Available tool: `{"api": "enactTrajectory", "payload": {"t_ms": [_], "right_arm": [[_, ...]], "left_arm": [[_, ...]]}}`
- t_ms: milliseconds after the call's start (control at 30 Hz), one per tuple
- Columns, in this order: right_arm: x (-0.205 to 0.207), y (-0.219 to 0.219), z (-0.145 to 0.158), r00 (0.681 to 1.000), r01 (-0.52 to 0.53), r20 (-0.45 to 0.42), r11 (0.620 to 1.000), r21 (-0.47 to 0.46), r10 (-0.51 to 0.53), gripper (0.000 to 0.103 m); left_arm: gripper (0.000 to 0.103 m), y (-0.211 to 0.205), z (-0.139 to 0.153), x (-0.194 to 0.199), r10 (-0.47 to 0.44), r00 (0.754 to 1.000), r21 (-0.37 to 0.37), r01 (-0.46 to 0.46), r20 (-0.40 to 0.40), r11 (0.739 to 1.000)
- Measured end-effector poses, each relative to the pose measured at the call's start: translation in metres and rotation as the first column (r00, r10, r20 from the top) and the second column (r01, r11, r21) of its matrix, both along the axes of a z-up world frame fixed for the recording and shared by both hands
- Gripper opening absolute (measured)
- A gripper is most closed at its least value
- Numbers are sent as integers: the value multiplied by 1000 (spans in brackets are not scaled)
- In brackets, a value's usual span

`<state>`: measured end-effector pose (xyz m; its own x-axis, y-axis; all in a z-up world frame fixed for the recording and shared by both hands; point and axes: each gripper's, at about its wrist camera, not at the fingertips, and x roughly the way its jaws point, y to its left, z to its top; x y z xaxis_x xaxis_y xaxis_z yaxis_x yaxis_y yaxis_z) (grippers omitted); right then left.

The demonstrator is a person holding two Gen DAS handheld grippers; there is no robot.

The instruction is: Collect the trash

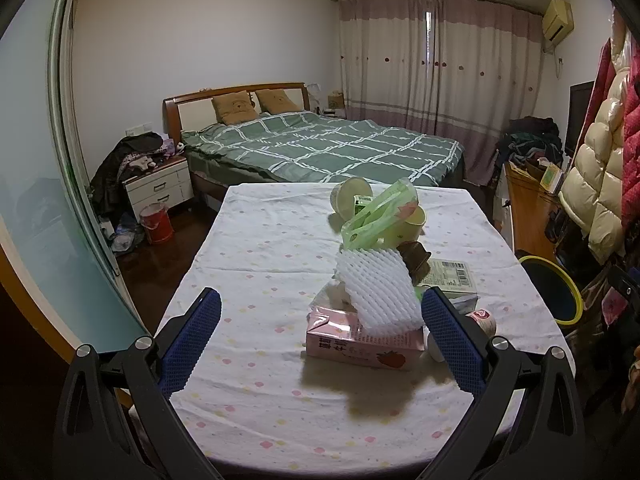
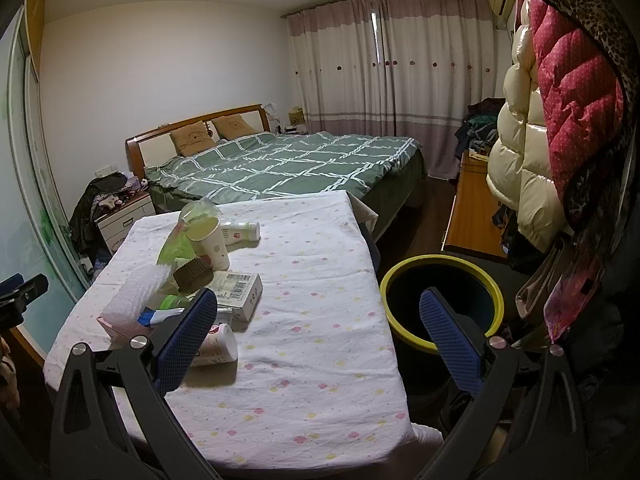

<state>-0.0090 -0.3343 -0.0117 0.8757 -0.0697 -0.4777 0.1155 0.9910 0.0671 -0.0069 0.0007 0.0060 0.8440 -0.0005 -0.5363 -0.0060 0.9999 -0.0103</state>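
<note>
Now the left gripper (image 1: 320, 332) hangs wide open and empty, aimed straight at the trash heap on the table (image 1: 256, 272), with the pink carton (image 1: 360, 342) and the white foam net (image 1: 378, 292) lying directly ahead between its blue pads, the carton's long axis running crosswise to the fingers. Further right, the right gripper (image 2: 318, 336) is just as wide and empty, the heap off to its left and the yellow-rimmed bin (image 2: 442, 300) ahead on its right beside the table, so the left looks nearer for the first grab.
</note>
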Motion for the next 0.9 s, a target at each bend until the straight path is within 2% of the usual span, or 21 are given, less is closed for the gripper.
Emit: {"api": "enactTrajectory", "payload": {"t_ms": [900], "right_arm": [[3, -2, -5, 1000, -2, -8, 1000, 8, 2, 97]], "left_arm": [[99, -11, -11, 4, -11, 1000, 14, 11, -17, 1000]]}}
